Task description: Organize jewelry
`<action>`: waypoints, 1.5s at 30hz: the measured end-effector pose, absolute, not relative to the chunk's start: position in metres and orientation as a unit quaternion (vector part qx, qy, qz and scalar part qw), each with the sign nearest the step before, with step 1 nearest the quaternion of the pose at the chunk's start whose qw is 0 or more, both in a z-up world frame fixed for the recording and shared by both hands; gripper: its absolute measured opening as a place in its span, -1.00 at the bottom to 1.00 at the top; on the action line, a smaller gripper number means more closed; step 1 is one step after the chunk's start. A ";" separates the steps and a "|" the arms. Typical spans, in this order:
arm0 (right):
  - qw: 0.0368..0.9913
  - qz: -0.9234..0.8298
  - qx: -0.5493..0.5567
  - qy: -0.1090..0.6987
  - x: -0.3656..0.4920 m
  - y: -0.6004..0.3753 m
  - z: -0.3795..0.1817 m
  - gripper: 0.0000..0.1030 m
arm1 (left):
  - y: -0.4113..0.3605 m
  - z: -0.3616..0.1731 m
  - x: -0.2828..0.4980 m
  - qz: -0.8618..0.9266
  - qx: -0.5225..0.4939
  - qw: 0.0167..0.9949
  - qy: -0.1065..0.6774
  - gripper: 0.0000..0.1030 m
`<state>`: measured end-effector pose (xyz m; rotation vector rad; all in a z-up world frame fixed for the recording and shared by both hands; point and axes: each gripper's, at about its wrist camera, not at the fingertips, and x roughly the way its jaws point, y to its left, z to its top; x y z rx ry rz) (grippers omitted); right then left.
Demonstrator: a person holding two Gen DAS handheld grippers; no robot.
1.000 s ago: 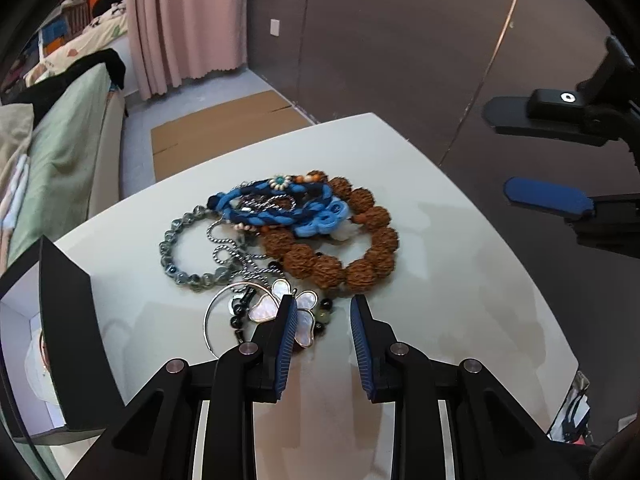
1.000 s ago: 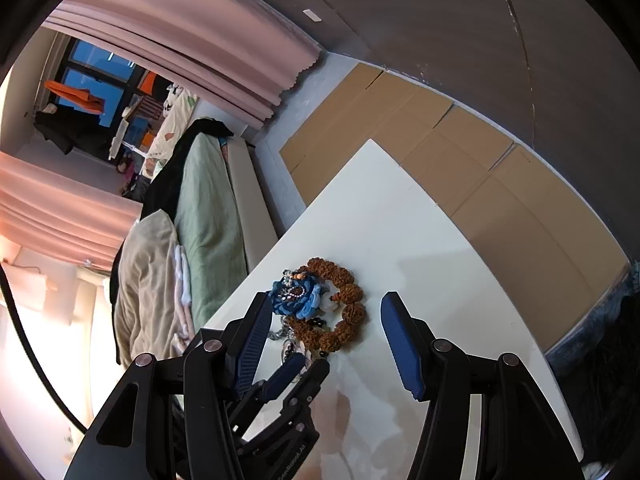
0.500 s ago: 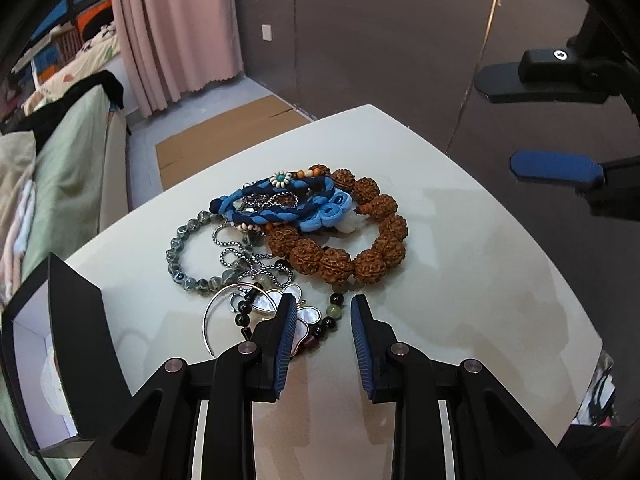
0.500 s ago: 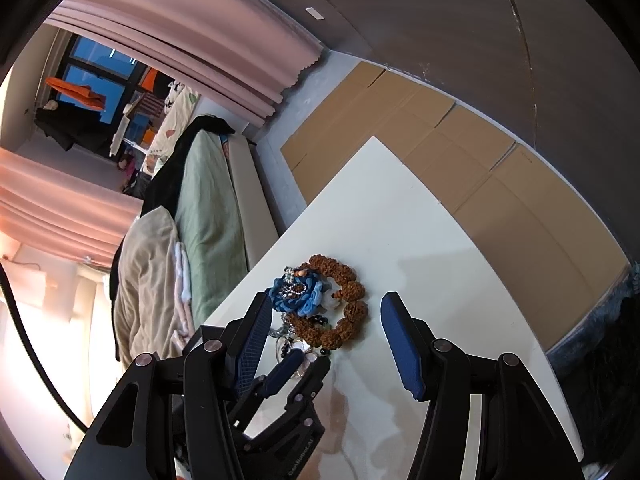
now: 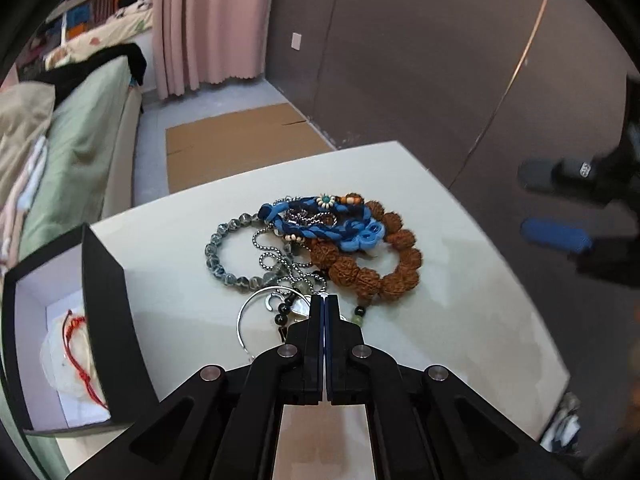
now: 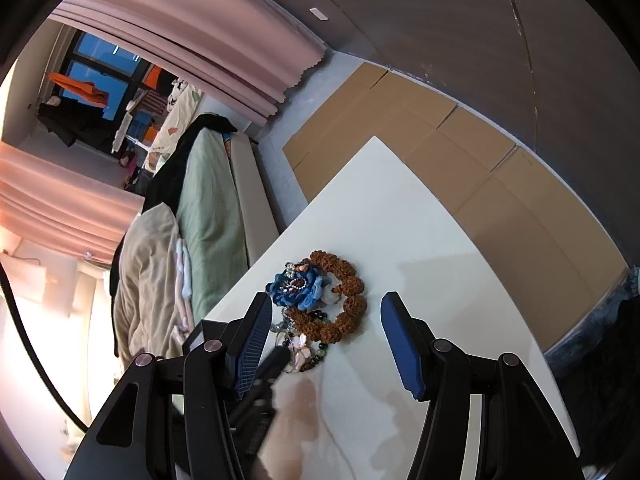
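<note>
A pile of jewelry lies on the white table [image 5: 460, 304]: a brown seed-bead bracelet [image 5: 372, 272], a blue braided cord bracelet [image 5: 332, 224], a grey-green bead bracelet [image 5: 218, 252], a silver ball chain [image 5: 276, 256], a silver hoop [image 5: 250, 312] and a shell butterfly necklace with dark beads [image 6: 300, 346]. My left gripper [image 5: 324, 300] is shut at the near edge of the pile, over the butterfly pendant; whether it grips it is hidden. My right gripper [image 6: 324, 340] is open and empty, held above the pile. It shows at the right of the left wrist view [image 5: 556, 236].
A black box [image 5: 104, 320] with a white lining stands open at the table's left, holding a red cord and a pale item [image 5: 76, 344]. A bed with green and beige bedding [image 5: 76, 152] lies beyond the table's left side. Cardboard sheets [image 6: 460, 152] cover the floor.
My left gripper's jaws have closed from open to shut at the butterfly pendant. The right gripper stays open, shifted slightly.
</note>
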<state>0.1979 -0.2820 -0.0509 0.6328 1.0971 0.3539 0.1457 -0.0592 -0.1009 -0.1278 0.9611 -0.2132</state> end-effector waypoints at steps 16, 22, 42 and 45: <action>0.798 0.156 0.292 0.504 0.185 -0.295 -0.049 0.14 | -0.052 -0.107 0.138 -0.074 -0.060 0.869 0.485 0.14; 0.797 0.158 0.290 0.506 0.187 -0.294 -0.050 0.14 | -0.046 -0.115 0.152 -0.049 -0.081 0.867 0.489 0.14; 0.795 0.164 0.289 0.508 0.196 -0.289 -0.048 0.14 | -0.050 -0.128 0.164 -0.043 -0.064 0.865 0.495 -0.04; 0.795 0.165 0.288 0.508 0.196 -0.289 -0.048 0.14 | -0.051 -0.125 0.159 -0.049 -0.066 0.867 0.492 -0.05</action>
